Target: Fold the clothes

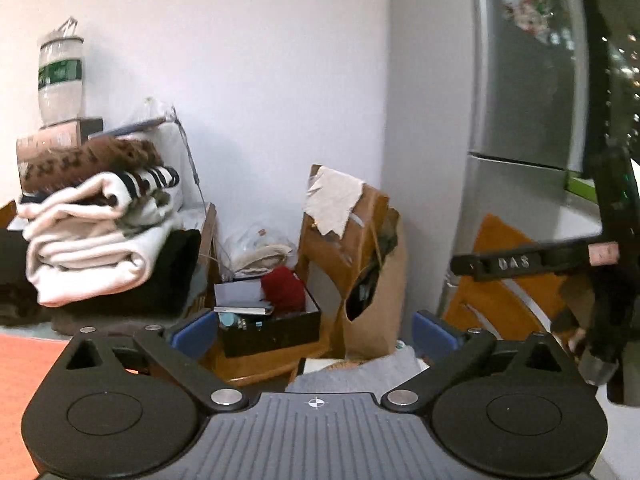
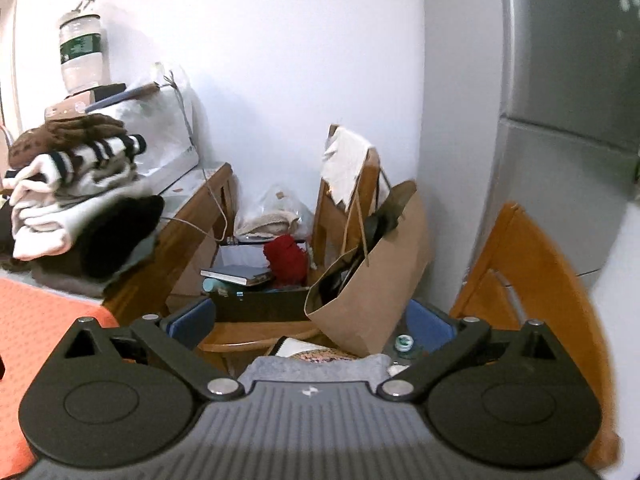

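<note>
Both units are raised, facing the wall. Left hand-held gripper (image 1: 312,334) and right hand-held gripper (image 2: 312,326): jaws spread, empty. Folded clothes (image 1: 92,224) sit stacked on the bench (image 2: 192,196) — a grey garment (image 2: 316,366) lies below. Grip hems squarely — keep edges aligned.

Soft cream cloth stack (image 1: 86,236) looks fleecy. Matt brown paper bag (image 2: 384,276) is creased. Glossy orange-brown wooden chair (image 2: 536,264) shines beside the brushed grey metal fridge (image 1: 520,120).

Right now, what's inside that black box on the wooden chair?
The black box holds a red knitted item, a closed book and something teal beside it. Whatever lies deeper is hidden by the box wall and those items.
</note>
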Tool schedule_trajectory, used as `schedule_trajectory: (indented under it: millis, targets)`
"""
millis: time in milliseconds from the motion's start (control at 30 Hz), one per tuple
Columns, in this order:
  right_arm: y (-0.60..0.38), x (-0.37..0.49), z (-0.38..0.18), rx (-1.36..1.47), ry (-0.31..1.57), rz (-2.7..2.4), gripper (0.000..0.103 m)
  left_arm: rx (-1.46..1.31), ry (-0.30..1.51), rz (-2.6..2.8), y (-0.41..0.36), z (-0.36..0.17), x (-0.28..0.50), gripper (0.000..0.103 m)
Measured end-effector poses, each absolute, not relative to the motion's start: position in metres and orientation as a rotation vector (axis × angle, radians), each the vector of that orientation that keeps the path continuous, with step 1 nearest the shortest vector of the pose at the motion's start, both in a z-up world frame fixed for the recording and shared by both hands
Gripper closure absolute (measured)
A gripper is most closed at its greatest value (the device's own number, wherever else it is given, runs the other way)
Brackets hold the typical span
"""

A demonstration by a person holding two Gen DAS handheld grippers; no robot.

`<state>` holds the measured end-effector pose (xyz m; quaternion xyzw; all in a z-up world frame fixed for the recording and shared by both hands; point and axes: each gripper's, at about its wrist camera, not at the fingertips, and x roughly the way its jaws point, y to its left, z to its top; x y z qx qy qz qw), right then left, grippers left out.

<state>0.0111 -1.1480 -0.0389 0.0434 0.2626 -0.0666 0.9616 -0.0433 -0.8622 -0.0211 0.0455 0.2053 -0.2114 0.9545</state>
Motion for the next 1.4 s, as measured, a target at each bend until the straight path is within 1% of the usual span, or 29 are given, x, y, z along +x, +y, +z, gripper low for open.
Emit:
schedule_trajectory:
  millis: [133, 233, 400, 533, 733, 867, 1033, 1400]
  targets:
    - [-1.113, -0.036, -0.008, 0.061, 0.498, -0.154, 0.000, 0.084, 0.356, -0.400, -0.836, 0.003, -0.093, 0.000]
    - [-1.089, -0.070, 0.014, 0.052, 0.459, -0.157, 0.000, 0.096, 0.342, -0.359, -0.822, 0.021, -0.119, 0.000]
    - [-1.063, -0.125, 0.040, 0.045, 0.374, -0.189, 0.000, 0.170, 0.272, -0.297, -0.809, 0.041, -0.162, 0.000]
    - [-1.042, -0.168, 0.060, 0.039, 0.306, -0.213, 0.000, 0.134, 0.309, -0.284, -0.801, 0.046, -0.182, 0.000]
    - [-1.037, -0.219, 0.065, 0.035, 0.381, -0.182, 0.000, 0.088, 0.408, -0.269, -0.800, 0.039, -0.212, 0.000]
    - [-1.035, -0.251, 0.064, 0.042, 0.449, -0.165, 0.000, 0.056, 0.507, -0.241, -0.802, 0.033, -0.232, 0.000]
    - [-1.036, -0.277, 0.050, 0.055, 0.555, -0.149, 0.000, 0.029, 0.581, -0.195, -0.803, 0.023, -0.255, 0.000]
    - [-1.038, -0.313, 0.021, 0.082, 0.670, -0.075, 0.000, 0.046, 0.687, -0.125, -0.814, 0.004, -0.292, 0.000]
